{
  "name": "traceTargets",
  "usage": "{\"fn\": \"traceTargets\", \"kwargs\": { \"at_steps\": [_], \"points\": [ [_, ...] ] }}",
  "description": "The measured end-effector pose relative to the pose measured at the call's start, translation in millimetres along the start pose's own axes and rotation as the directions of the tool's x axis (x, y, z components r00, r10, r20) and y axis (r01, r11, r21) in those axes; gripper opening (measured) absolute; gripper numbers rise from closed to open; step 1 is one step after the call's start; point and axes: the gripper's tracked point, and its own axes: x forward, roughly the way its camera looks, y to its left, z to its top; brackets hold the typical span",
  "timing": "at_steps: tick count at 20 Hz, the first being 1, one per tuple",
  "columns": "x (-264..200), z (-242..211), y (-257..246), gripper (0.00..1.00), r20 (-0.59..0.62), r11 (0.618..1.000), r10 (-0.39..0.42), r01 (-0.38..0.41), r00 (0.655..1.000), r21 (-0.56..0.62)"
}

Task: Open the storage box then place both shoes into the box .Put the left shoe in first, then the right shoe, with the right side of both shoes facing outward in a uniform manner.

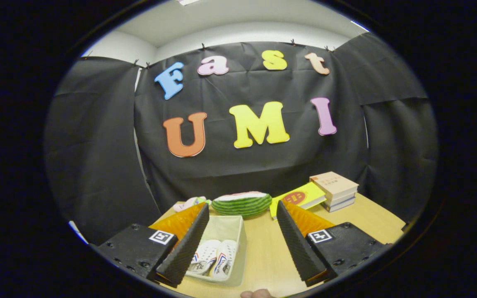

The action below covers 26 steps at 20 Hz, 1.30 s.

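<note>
A pale open storage box (pixel 238 231) sits on the wooden table just inside my left finger. Two white shoes (pixel 214 258) with red and blue stripes lie side by side in it, toes toward me. My gripper (pixel 240 242) hovers above the table with its fingers wide apart and nothing between them but the box's right wall and bare tabletop. The left finger hides part of the box's left side.
Beyond the fingers lie a watermelon-slice cushion (pixel 242 203), a small pink and green toy (pixel 189 203), a yellow book (pixel 298 195) and a stack of books (pixel 334 190). A fingertip of a person (pixel 257 294) shows at the table's near edge. Black cloth walls the booth behind.
</note>
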Motion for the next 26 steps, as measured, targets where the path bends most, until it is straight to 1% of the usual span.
{"fn": "traceTargets", "kwargs": {
  "at_steps": [3,5,9,12,16,21,26],
  "points": [
    [-21.4,24.4,-2.2,1.0,0.051,1.0,0.002,-0.001,0.999,-0.011],
    [-36.7,33.7,-9.5,1.0,0.066,0.999,-0.026,0.027,0.998,-0.019],
    [-67.6,63.8,-21.5,1.0,0.155,0.995,-0.067,0.077,0.986,-0.061],
    [-91.6,73.1,-27.8,1.0,0.192,0.994,-0.074,0.088,0.979,-0.063],
    [-114.5,82.8,-31.6,1.0,0.197,0.997,-0.044,0.056,0.979,-0.059],
    [-136.6,95.7,-34.1,1.0,0.228,0.997,-0.034,0.047,0.973,-0.054],
    [-157.3,104.3,-31.0,1.0,0.243,0.998,0.003,0.012,0.97,-0.058]
  ]
}}
